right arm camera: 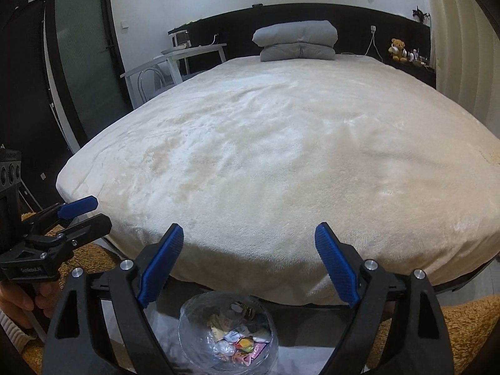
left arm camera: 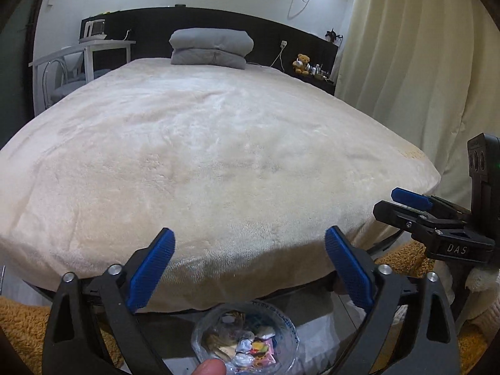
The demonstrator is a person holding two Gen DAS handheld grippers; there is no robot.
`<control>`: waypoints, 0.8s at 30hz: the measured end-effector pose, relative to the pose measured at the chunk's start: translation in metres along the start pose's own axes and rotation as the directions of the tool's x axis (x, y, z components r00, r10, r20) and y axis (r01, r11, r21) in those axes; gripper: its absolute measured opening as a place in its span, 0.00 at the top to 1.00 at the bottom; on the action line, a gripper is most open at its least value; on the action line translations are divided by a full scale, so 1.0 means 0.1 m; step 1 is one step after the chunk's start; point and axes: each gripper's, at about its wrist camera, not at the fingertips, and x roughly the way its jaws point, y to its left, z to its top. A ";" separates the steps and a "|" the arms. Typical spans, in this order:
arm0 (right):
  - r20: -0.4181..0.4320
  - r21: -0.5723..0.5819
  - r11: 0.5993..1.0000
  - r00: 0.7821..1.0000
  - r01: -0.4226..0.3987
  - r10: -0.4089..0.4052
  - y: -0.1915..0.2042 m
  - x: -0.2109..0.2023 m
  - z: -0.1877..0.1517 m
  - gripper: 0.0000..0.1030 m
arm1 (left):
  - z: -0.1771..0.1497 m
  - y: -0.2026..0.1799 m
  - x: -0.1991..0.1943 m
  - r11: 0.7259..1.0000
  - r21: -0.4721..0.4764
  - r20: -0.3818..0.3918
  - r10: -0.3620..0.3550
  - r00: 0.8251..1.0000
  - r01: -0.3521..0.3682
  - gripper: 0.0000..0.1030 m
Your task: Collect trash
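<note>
A clear plastic bag (left arm camera: 247, 337) holding several crumpled colourful wrappers (left arm camera: 256, 348) sits on the floor at the foot of the bed, low in both views; the bag (right arm camera: 228, 334) and wrappers (right arm camera: 240, 343) also show in the right wrist view. My left gripper (left arm camera: 250, 268) is open and empty above the bag, and also shows from the side in the right wrist view (right arm camera: 84, 212). My right gripper (right arm camera: 248, 265) is open and empty above the bag, and shows from the side in the left wrist view (left arm camera: 403, 203).
A large bed with a cream fleece blanket (left arm camera: 218, 156) fills the view, with folded grey bedding (left arm camera: 211, 47) at its head. A white table and chair (left arm camera: 78, 59) stand at the left, a curtain (left arm camera: 406, 62) at the right. Tan rug (right arm camera: 437, 328) covers the floor.
</note>
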 end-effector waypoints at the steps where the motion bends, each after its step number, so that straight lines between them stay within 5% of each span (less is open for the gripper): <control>1: 0.021 -0.009 1.000 1.000 0.012 -0.012 0.01 -0.02 0.00 0.08 | 0.01 0.00 -0.03 1.000 0.001 0.017 -0.002 1.000 0.002 0.06; 12: 0.110 -0.072 0.994 0.991 0.086 -0.078 0.04 -0.08 0.01 0.05 | 0.02 -0.09 -0.17 0.998 0.058 0.103 -0.012 0.995 0.006 0.06; 24: 0.136 -0.072 0.994 0.988 0.079 -0.069 0.03 -0.10 0.02 0.05 | 0.02 -0.11 -0.19 0.998 0.064 0.128 0.015 0.992 -0.024 0.06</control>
